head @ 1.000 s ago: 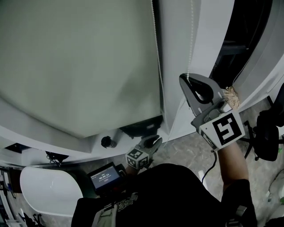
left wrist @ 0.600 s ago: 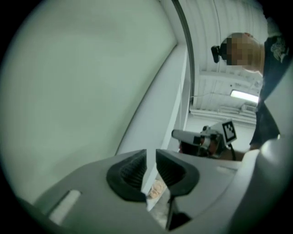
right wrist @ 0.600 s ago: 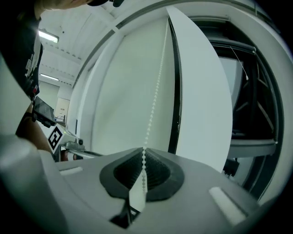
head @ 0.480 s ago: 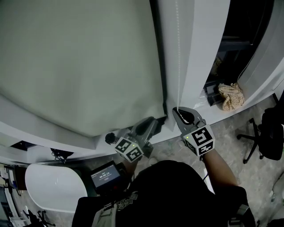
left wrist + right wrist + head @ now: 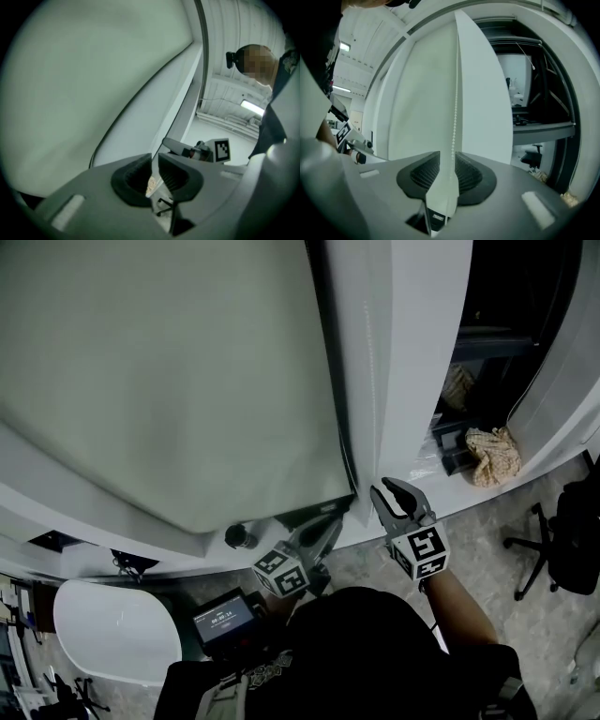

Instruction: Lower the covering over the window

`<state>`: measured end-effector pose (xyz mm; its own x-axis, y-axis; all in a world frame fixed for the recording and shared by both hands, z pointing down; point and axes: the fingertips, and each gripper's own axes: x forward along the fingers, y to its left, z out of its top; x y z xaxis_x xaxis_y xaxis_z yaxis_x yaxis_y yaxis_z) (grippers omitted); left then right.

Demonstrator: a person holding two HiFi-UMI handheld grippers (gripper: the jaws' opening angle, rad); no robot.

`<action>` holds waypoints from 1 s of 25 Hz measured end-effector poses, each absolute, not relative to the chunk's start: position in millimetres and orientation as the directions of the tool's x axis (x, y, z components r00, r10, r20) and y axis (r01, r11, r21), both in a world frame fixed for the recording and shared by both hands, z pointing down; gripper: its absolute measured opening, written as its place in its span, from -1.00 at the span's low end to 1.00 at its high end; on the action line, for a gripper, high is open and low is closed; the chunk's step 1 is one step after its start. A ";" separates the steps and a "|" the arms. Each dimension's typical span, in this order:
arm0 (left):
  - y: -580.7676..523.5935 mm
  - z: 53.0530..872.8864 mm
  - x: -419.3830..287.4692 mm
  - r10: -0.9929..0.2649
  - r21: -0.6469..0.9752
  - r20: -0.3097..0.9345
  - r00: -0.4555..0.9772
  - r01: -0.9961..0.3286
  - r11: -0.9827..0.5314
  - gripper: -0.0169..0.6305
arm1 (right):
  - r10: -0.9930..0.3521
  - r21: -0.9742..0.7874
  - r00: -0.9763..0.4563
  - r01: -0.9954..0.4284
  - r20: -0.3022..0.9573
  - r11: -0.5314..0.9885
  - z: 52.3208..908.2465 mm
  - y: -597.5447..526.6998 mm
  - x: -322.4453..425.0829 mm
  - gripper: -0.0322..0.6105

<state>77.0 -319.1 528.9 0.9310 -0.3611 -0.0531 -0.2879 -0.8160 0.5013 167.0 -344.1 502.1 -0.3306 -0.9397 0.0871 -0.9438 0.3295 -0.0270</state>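
Observation:
A grey-green roller blind (image 5: 169, 381) hangs over the window, and its lower edge reaches close to the sill. Its white bead chain (image 5: 454, 117) drops down the white frame. My right gripper (image 5: 389, 491) is low beside the sill. Its jaws have just been opening and the chain runs loose through the gap between them (image 5: 447, 164). My left gripper (image 5: 330, 521) sits under the blind's lower right corner and points at the frame. Its jaws (image 5: 154, 165) have just been closing to a narrow slit, and I see nothing clearly between them.
A beige cloth (image 5: 494, 456) lies on the ledge by the dark opening at the right. On the sill below the blind stands a black knob (image 5: 234, 537). A small lit screen (image 5: 225, 617), a white oval table (image 5: 117, 634) and an office chair (image 5: 562, 540) are below.
My right gripper came down along the chain from high on the frame to sill level and then opened. The left gripper rose toward the blind's lower edge.

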 end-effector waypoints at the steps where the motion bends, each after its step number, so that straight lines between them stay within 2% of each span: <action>1: -312.4 531.7 78.9 -0.359 0.508 -0.049 0.932 -0.286 -0.812 -0.84 | -0.941 -0.080 -0.330 -0.943 0.072 0.324 504.3 -338.4 172.6 -0.57; 5: -285.1 538.7 86.9 -0.381 0.518 -0.034 0.924 -0.310 -0.798 -0.92 | -0.966 -0.352 -0.256 -0.903 -0.024 0.248 505.2 -308.8 214.3 -0.69; 8: -257.1 550.0 90.1 -0.405 0.526 -0.013 0.914 -0.338 -0.780 -0.95 | -0.981 -0.515 -0.191 -0.839 -0.023 0.176 524.7 -279.6 243.8 -0.84; 9: -246.2 554.9 90.3 -0.417 0.531 0.000 0.909 -0.353 -0.770 -0.95 | -0.974 -0.536 -0.226 -0.822 -0.002 0.192 534.7 -270.8 241.9 -0.88; 11: -222.7 565.7 87.9 -0.444 0.548 0.031 0.895 -0.387 -0.741 -0.95 | -0.921 -0.561 -0.387 -0.772 0.044 0.298 554.1 -253.9 216.4 -0.88; 13: -199.3 577.2 81.5 -0.467 0.557 0.067 0.882 -0.421 -0.716 -0.95 | -0.816 -0.607 -0.574 -0.672 0.065 0.424 569.5 -236.9 176.3 -0.88; 15: -180.7 583.6 72.4 -0.483 0.558 0.104 0.869 -0.453 -0.696 -0.95 | -0.713 -0.656 -0.699 -0.567 0.063 0.498 579.7 -223.5 138.7 -0.88; 21: -134.4 570.2 24.4 -0.517 0.566 0.125 0.847 -0.489 -0.664 -0.95 | -0.517 -0.727 -0.856 -0.339 -0.026 0.597 560.7 -196.6 45.0 -0.88; 25: -109.5 569.2 -11.5 -0.531 0.547 0.135 0.837 -0.510 -0.664 -0.95 | -0.455 -0.712 -0.889 -0.284 -0.055 0.642 541.4 -174.8 -7.7 -0.88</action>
<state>-11.5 -109.5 569.2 0.8367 -0.5307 0.1352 -0.5095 -0.6639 0.5473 -7.7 -174.8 541.4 -0.8890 -0.4546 -0.0548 -0.2845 0.6421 -0.7119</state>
